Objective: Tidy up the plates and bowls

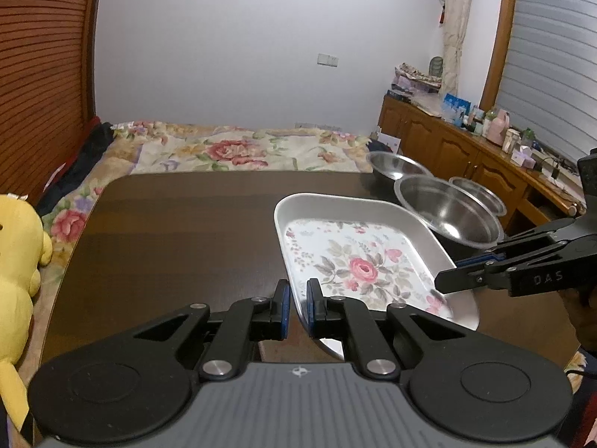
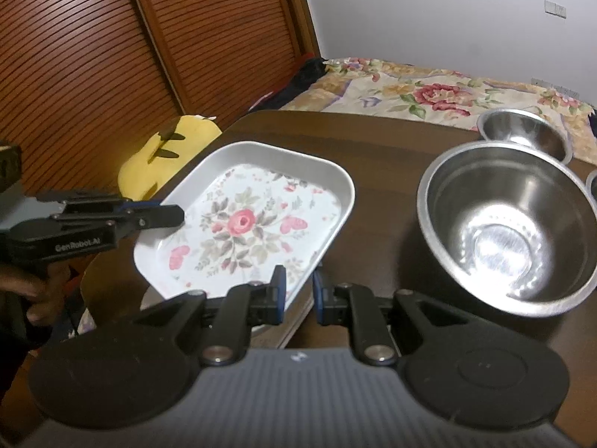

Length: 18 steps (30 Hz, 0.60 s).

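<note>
Floral tray [image 1: 358,257] rim between left gripper [image 1: 297,308] fingers, right gripper [image 2: 299,295] likewise

Rose-patterned white tray [image 1: 358,261], silver bowls [image 2: 511,231]

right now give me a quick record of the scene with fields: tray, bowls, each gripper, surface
tray: rectangular metal tray with rose print, raised and tilted above the near table corner
left gripper: jaws closed on the tray's left rim
right gripper: jaws closed on the tray's right rim
bowls: large stainless steel bowl, two smaller steel bowls behind it, all empty
surface: dark brown wooden table
beside table: yellow plush toy, floral bedspread
</note>
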Motion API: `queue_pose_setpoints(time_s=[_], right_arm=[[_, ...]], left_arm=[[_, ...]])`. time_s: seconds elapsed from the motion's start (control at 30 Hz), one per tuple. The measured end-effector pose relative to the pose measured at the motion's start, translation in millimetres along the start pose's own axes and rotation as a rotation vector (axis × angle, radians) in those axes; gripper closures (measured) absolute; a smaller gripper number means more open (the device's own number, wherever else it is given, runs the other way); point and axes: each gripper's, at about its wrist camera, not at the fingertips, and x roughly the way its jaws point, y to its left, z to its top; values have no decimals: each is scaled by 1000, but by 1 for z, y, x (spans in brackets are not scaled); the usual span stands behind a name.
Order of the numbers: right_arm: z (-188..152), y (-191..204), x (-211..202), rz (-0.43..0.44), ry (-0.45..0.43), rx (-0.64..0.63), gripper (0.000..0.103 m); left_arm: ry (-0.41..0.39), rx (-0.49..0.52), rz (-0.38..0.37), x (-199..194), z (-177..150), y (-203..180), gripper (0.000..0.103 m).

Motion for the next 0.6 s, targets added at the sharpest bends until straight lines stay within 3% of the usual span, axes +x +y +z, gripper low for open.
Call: queue_pose_setpoints(time_s=[0.6], right_arm=[[-19, 8, -5, -19, -50, -13, 85]], left_arm=[[51, -2, 14, -3, -30, 1, 93]])
